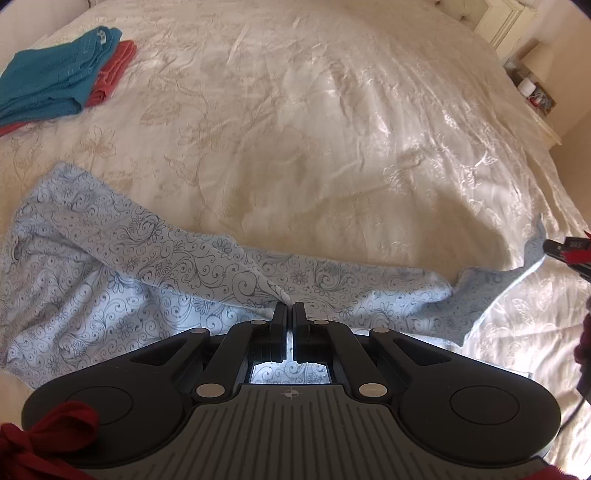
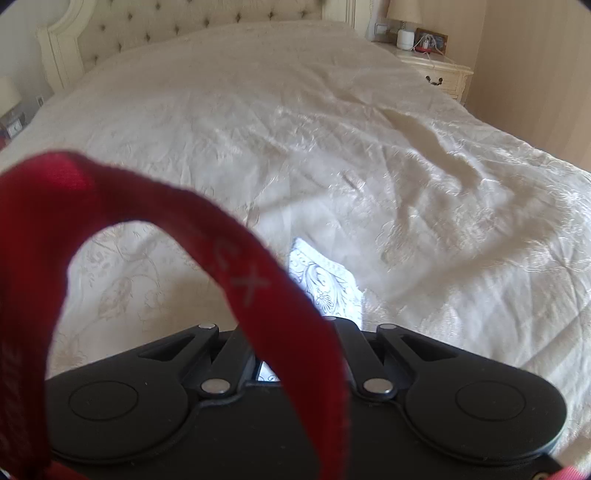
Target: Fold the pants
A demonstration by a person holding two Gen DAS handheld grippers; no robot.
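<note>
Light blue pants (image 1: 122, 266) with a dark swirl print lie crumpled across the cream bedspread (image 1: 314, 122) in the left wrist view. My left gripper (image 1: 290, 308) is shut on a raised fold near their middle. At the right edge, my right gripper (image 1: 554, 245) holds the pants' far end lifted off the bed. In the right wrist view a red strap (image 2: 236, 266) hides the fingers. A corner of the printed pants (image 2: 328, 288) sticks out just ahead of them, and more print shows through the gripper's frame.
Folded teal clothes (image 1: 48, 81) lie on red ones (image 1: 116, 66) at the bed's far left. A tufted headboard (image 2: 184, 22) and a nightstand (image 2: 439, 70) with a lamp stand beyond the bed. Wide bedspread stretches ahead of both grippers.
</note>
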